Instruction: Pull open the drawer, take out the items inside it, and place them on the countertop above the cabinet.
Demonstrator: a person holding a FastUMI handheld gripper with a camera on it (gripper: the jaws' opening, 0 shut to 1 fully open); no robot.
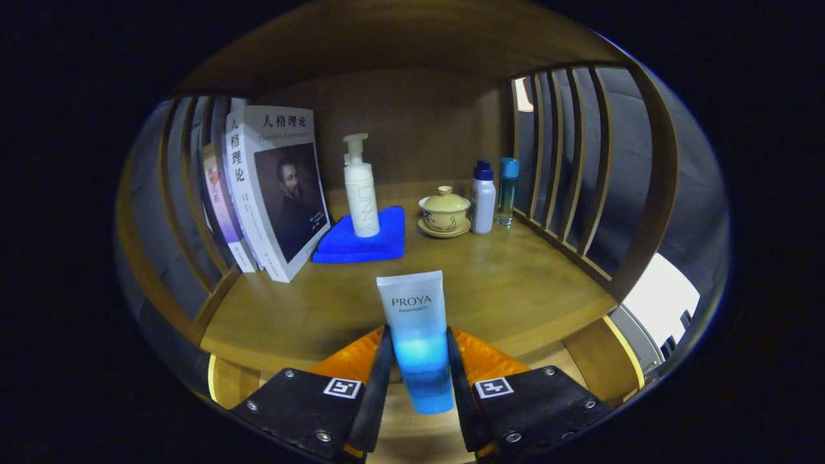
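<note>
Blue tube (417, 335) clamped in gripper (417, 361), lower end cut off

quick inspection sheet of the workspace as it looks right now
surface: wooden countertop, bare patch just ahead of the fingers
job's things: blue-and-white cosmetic tube upright between the fingers, over the countertop's front edge
clutter: books leaning at left; white pump bottle on a folded blue cloth; lidded teacup on saucer; small white bottle; clear blue bottle
grippers: gripper shut on the tube
cables: nothing seen
surroundings: wooden slatted sides, wooden back panel
</note>
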